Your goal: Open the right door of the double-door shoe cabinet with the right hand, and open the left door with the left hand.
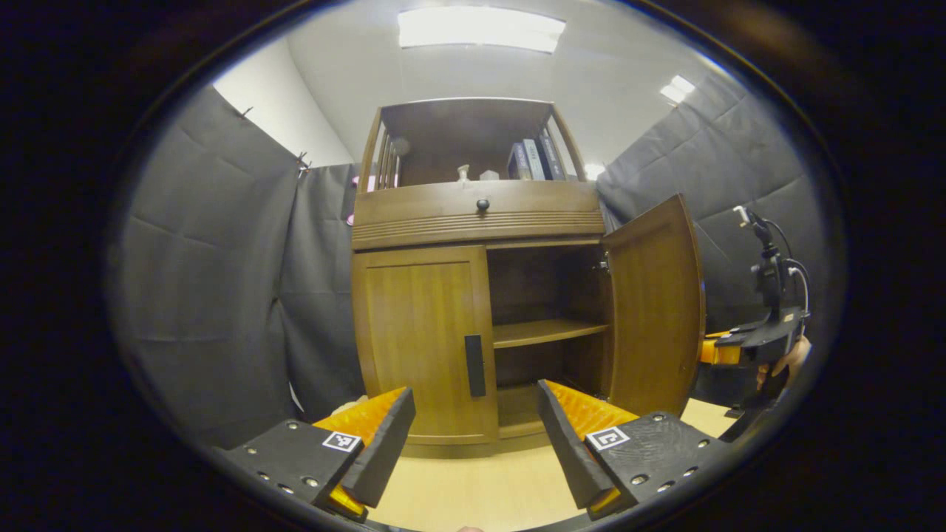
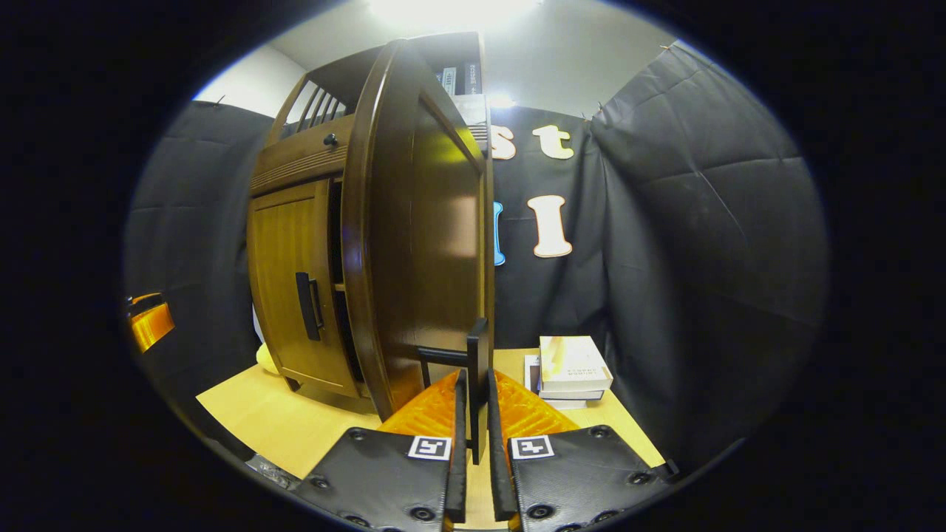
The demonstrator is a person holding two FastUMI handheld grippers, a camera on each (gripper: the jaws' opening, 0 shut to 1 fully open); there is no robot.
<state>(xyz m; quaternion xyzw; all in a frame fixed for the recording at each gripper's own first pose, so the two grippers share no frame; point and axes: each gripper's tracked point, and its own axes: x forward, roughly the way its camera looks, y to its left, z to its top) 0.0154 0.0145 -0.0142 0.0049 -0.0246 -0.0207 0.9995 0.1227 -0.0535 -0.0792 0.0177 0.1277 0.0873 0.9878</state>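
the left gripper point(image 1: 473, 436) is spread wide and holds nothing, its two fingers point(image 1: 380, 447) framing the lower part of the closed left door point(image 1: 421, 340) of the shoe cabinet point(image 1: 477, 214). straight ahead and a little above the gap between the fingers is that door's handle point(image 1: 474, 365), a dark bar with its long axis upright, set at the door's inner edge beside the open middle of the cabinet. the gripper is near the handle but clear of it, so the coming move looks like a short push forward and slightly up to bring the upright bar between the fingers, then a pull that swings the door out toward the left (the hinge is presumably on the far left edge).

the right gripper point(image 2: 473, 432) is clamped on the right door's handle point(image 2: 477, 369), both fingers pressed against the upright bar. the right door point(image 2: 421, 244) is swung well out from the cabinet, seen nearly edge-on in the right gripper view and standing open in the left gripper view, where a bare inner shelf point(image 1: 547, 331) shows behind it. so the right half of the task looks done and the left half not yet begun.

further out: a drawer knob point(image 1: 482, 204) above the doors, books point(image 1: 532, 159) on the top shelf, a small stack of books point(image 2: 570, 366) on the pale wooden floor point(image 1: 480, 488) beside the right door, and grey padded cloth walls around. nothing lies between the left gripper and its handle.
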